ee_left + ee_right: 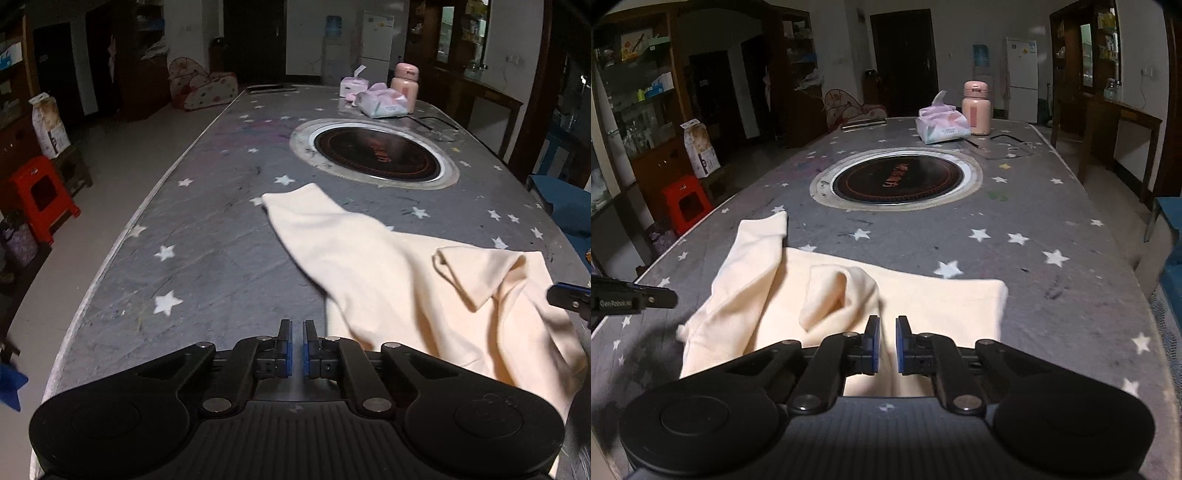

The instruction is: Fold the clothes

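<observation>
A cream garment (406, 280) lies rumpled on the grey star-patterned table (207, 251), one sleeve stretched toward the far left and another folded over on top. In the right wrist view the garment (923, 306) spreads under and ahead of the gripper. My left gripper (297, 332) hovers over bare table just left of the cloth, jaws a narrow gap apart, holding nothing. My right gripper (887, 328) is above the garment's near part, jaws a narrow gap apart, empty. The right gripper's tip shows at the left wrist view's right edge (569, 299); the left gripper's tip shows at the right wrist view's left edge (631, 297).
A round built-in hotplate (897, 181) sits mid-table beyond the garment. Tissue packs (942, 125), a pink bottle (976, 109) and a black cable lie at the far end. A red stool (40, 195) stands on the floor left; a blue chair (1171, 236) stands right.
</observation>
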`<state>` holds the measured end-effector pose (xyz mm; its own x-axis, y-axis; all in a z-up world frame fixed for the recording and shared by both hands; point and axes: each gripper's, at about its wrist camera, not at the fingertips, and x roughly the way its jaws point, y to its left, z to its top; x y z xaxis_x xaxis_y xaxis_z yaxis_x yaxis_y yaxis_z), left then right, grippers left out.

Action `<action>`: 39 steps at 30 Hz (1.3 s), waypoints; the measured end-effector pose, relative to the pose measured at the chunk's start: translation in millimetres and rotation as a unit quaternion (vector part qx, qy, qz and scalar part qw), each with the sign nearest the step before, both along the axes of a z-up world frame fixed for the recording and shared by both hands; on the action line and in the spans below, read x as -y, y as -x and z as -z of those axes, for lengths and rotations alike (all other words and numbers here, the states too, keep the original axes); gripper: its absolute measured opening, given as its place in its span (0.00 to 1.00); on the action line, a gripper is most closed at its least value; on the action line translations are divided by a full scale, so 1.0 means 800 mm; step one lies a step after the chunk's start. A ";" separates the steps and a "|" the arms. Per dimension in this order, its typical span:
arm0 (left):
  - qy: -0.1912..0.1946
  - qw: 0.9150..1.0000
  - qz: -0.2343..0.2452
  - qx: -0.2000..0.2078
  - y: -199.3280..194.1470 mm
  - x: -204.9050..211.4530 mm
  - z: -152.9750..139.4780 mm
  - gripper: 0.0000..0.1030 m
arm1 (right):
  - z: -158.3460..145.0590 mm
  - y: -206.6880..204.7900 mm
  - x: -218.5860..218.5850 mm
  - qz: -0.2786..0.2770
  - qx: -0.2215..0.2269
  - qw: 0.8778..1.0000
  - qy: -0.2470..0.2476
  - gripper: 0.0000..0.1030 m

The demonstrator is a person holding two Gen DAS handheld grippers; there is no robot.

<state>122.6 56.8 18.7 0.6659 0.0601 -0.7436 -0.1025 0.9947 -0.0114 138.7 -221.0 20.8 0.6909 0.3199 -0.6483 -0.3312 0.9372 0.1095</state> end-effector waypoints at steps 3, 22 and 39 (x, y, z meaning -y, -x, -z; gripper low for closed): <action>-0.003 1.000 0.008 -0.002 -0.007 0.004 0.004 0.31 | 0.005 0.000 0.011 0.022 -0.005 1.000 0.005 0.29; -0.023 0.998 0.050 0.005 -0.070 0.018 0.032 0.05 | 0.034 -0.061 0.017 0.024 -0.055 0.998 0.013 0.06; -0.014 1.000 0.013 0.010 -0.101 -0.020 0.028 0.17 | -0.005 -0.128 -0.033 -0.020 -0.016 0.999 0.037 0.23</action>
